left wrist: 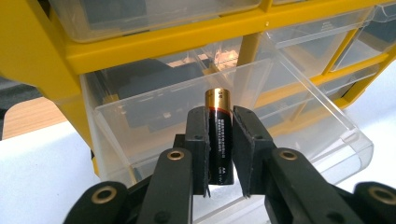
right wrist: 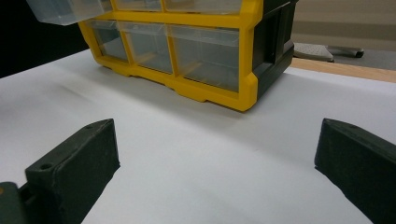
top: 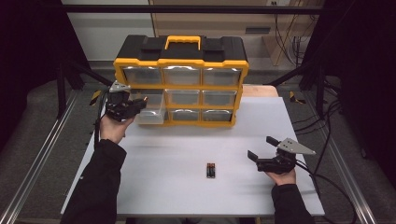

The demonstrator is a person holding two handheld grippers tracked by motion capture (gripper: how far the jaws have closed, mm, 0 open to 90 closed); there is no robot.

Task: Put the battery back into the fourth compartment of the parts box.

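So the left tongs (left wrist: 219, 154) are clamped on a single AA battery (left wrist: 219, 137), gold cap pointing up and away, right over the pulled-out clear drawer (left wrist: 299, 107) in the middle row, left column of the yellow organizer (top: 181, 86). The right tongs (top: 266, 154) sit spread wide with nothing between them, parked on the white table (top: 187, 149) off to the right, and two more batteries (top: 211, 170) lie side by side near the front edge.

The risky bit, I think: the battery is pinched around its lower half, so if the grip lets go while it's standing on end it could bounce off the drawer's front wall and roll onto the table. Also that drawer hangs pretty far out, so pressing down on its lip might tip it or pop it off its rails. Lower first, then release, I'd say.
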